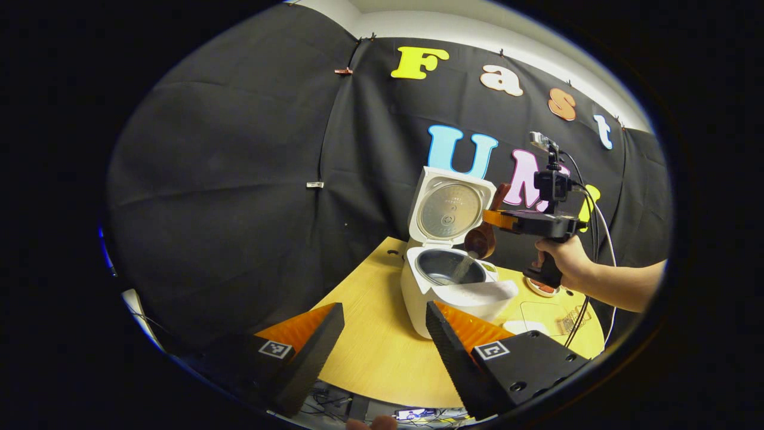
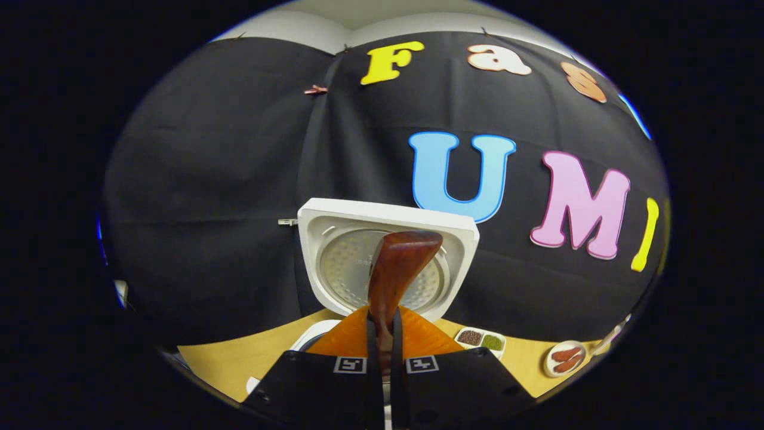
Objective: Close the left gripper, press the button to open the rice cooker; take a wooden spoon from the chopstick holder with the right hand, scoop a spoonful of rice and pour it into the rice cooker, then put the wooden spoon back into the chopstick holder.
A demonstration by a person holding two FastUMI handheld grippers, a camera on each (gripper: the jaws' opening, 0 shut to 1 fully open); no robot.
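Note:
The white rice cooker (image 1: 413, 288) stands on the yellow table (image 1: 370, 352) with its lid (image 1: 450, 209) raised. My right gripper (image 1: 494, 218), held by a hand (image 1: 564, 260), is shut on the wooden spoon (image 1: 481, 239), which tilts over the dark inner pot (image 1: 441, 266). A thin stream of rice (image 1: 463, 267) falls from the spoon into the pot. In the right gripper view the spoon (image 2: 397, 269) sticks up from my shut right gripper (image 2: 385, 334) in front of the lid (image 2: 334, 239). My left gripper (image 1: 384, 307) is open and holds nothing, short of the cooker.
Behind and right of the cooker lie a small plate (image 1: 540, 288) and a wire rack (image 1: 573, 319). A two-part dish of beans (image 2: 480, 339) and a plate with red pieces (image 2: 564, 357) sit on the table (image 2: 239, 364). The table's front edge is near my left fingers.

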